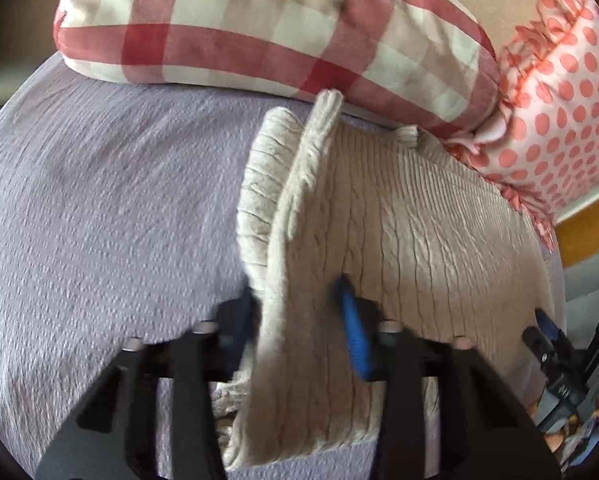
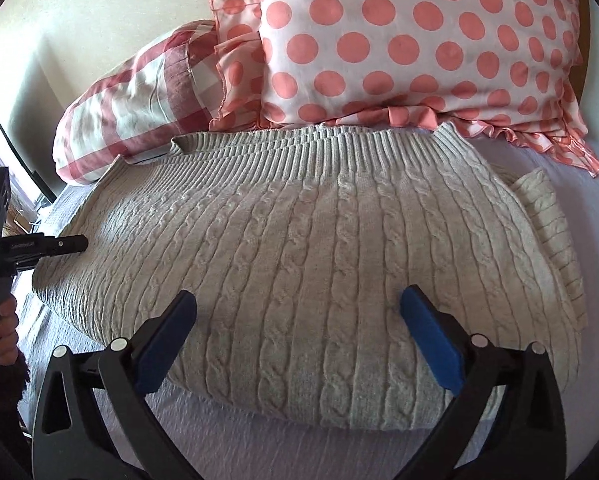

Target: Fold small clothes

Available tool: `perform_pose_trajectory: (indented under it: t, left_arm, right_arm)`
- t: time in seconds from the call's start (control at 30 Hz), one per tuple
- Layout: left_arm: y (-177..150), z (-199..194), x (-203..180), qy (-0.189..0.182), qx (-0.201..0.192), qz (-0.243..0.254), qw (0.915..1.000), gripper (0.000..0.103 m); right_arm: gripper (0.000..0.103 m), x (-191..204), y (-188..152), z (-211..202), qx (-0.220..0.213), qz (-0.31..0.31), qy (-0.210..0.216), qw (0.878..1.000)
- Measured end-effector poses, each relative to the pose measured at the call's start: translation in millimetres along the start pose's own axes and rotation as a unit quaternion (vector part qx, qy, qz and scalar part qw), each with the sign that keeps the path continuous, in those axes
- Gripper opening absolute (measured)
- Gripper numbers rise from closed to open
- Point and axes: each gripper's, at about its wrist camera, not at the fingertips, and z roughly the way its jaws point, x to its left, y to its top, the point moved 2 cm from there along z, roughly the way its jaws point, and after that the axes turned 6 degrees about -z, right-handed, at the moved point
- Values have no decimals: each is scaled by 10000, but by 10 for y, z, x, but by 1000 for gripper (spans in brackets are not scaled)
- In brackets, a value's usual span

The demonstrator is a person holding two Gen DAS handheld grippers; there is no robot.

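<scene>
My beige cable-knit sweater lies on the lavender textured bedspread, its ribbed band pointing toward the two pillows at the head of the bed. The knit shows vertical cable twists running from that ribbed band down to the near edge, and the body is laid flat in a broad, rounded rectangle. On the right side a plainer ribbed flap pokes out from under the main panel.

My left gripper holds a fold of the sweater between its blue pads: a long strip of knit, likely a sleeve, rises between the fingers and stands up as a ridge over the rest of the garment. The jaws are not fully together, with thick cloth filling the gap.

My right gripper hovers over the near edge of the sweater with its jaws spread wide, gripping nothing.

Behind the sweater sit a red-and-cream checked pillow and a white pillow with coral polka dots and a ruffled edge, both touching the far end of the sweater.
</scene>
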Motion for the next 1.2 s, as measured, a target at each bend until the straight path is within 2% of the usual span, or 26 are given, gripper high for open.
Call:
perform_pose_trajectory:
  t: [0.13,0.17,0.23,0.33,0.43,0.53,0.67,0.73,0.87,0.93,1.03,1.1,1.17,1.2]
  left_arm:
    - [36,-59,-92,-234,91,-187,9995,16]
    - [41,-151,-163,-422,47,-194,9989,15]
    - [49,-311,-347,-725,-29,-162,9972,15]
    - [49,-548,-844,-999,-230,132,9946,14]
    - [-19,-635,-1545,-1199,-304,606,9905,14]
    - [-153,-514,-2253,-1458,-188,1029,9838,14]
    - [-530,-64,-3277,-1905,227,1583,9686,14]
    - [-789,285,-3657,-1808,471,1868,9645,14]
    - [-1196,905,-3900,-1375,993,2110,9627,14]
    - [-1273,927,-3960,-1419,848,2258,9601,14]
    - [-1330,846,-4067,-1669,907,2598,9468,17]
    - [-1331,731,-4039,-2080,949,2634,9372,27]
    - [-1266,512,-3861,-2682,921,2418,9280,30]
    - [-1222,421,-3771,-2810,855,2306,9277,35]
  right_arm:
    - [102,5,-8,-9,-94,14,55,9999]
    - [102,-24,-9,-40,-182,92,159,9997]
    - [102,-160,1,-166,-475,426,497,9967]
    - [102,-460,10,-416,-1004,989,602,9882]
    - [102,-921,-48,-708,-1567,1643,369,9732]
    - [102,-1478,-224,-938,-1940,2524,181,9478]
    - [102,-1946,-439,-1096,-2238,3308,138,9167]
    - [102,-2060,-498,-1138,-2298,3510,4,9077]
    - [102,-2183,-549,-1156,-2334,3676,-20,9002]
    - [102,-2153,-538,-1154,-2326,3614,13,9029]
    - [102,-2111,-518,-1150,-2312,3454,-35,9095]
    - [102,-2111,-506,-1156,-2330,3428,-87,9100]
    - [102,-2148,-529,-1170,-2388,3454,-51,9076]
    - [102,-2162,-536,-1181,-2435,3445,11,9067]
